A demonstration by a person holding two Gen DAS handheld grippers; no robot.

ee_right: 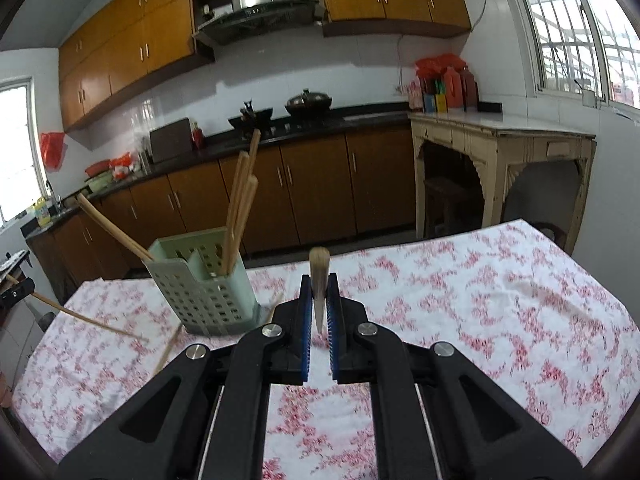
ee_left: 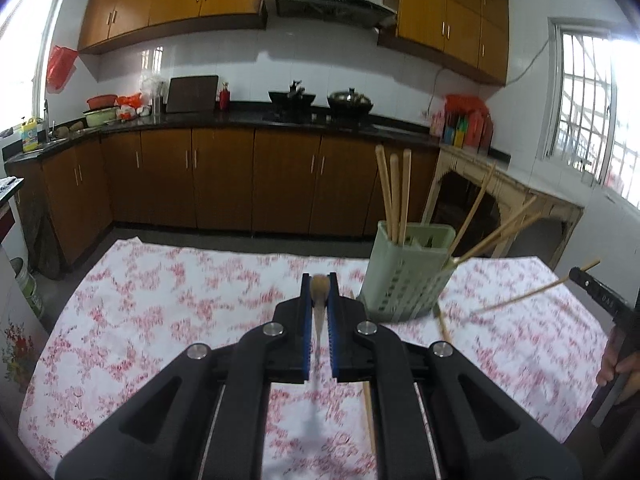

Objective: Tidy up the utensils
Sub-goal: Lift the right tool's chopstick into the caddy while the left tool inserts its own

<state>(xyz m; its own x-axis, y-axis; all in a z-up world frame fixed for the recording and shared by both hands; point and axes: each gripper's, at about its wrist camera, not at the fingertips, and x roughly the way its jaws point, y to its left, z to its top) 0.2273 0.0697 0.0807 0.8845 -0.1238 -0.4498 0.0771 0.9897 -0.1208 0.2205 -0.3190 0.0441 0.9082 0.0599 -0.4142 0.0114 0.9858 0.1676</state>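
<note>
A pale green perforated utensil holder (ee_left: 404, 276) stands on the floral tablecloth with several wooden chopsticks (ee_left: 394, 196) in it; it also shows in the right wrist view (ee_right: 204, 288). My left gripper (ee_left: 320, 284) is shut on a chopstick (ee_left: 320, 300), seen end on, left of the holder. My right gripper (ee_right: 319, 284) is shut on another chopstick (ee_right: 319, 276), right of the holder. The right gripper (ee_left: 600, 296) shows at the far right of the left view with its chopstick (ee_left: 520, 298). Loose chopsticks (ee_left: 368, 412) lie on the cloth near the holder.
The table carries a white cloth with red flowers (ee_right: 480, 300). Beyond it run brown kitchen cabinets (ee_left: 224, 176) with a dark counter and pots. A cream side table (ee_right: 500, 148) stands at the right wall. A loose chopstick (ee_right: 168, 350) lies left of the holder's base.
</note>
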